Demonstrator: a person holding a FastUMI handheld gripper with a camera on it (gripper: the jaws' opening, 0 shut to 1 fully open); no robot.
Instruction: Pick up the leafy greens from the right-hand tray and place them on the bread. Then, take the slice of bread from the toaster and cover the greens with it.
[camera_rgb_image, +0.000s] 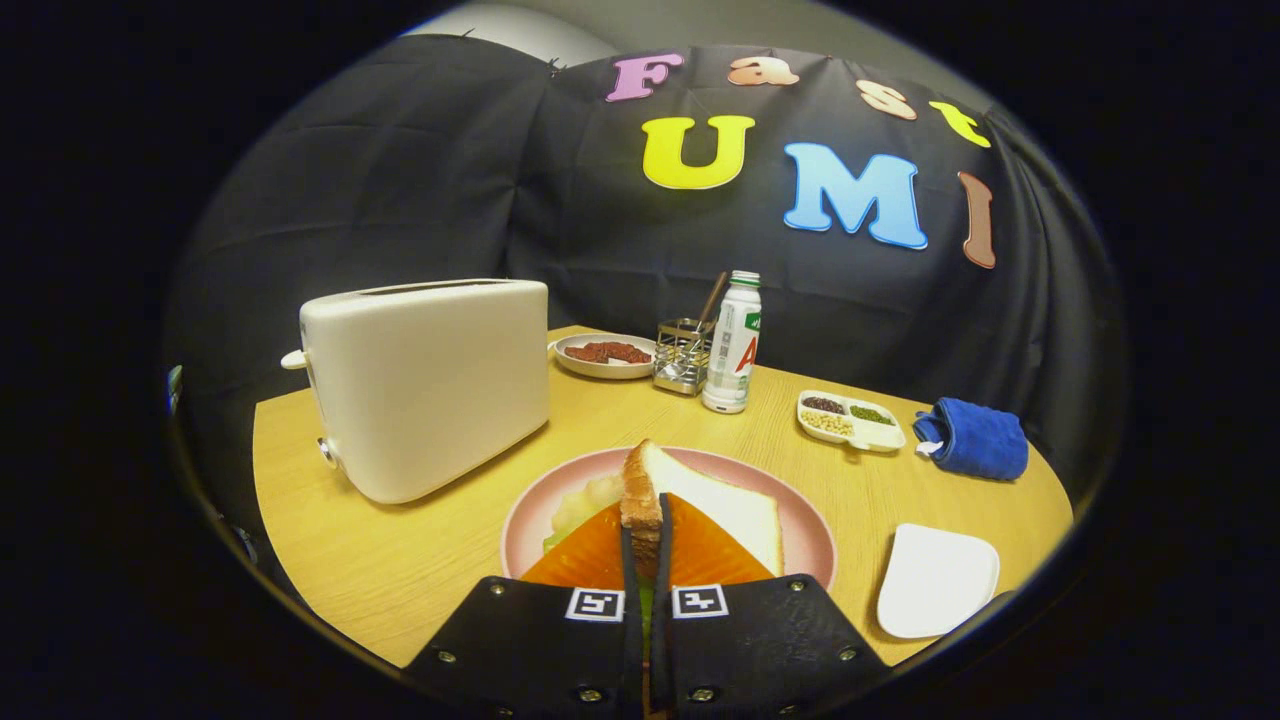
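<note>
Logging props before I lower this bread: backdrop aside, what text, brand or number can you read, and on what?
Bottle: printed label, too blurred and turned away to read.
Gripper, shut on the bread slice over the pink plate: two square coded markers, patterns only, no words.
Toaster, white tray, blue cloth: no legible text.

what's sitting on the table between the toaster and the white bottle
In the gripper view, between the toaster and the white bottle sit a white dish of reddish food and a wire utensil holder, right beside the bottle.
</note>
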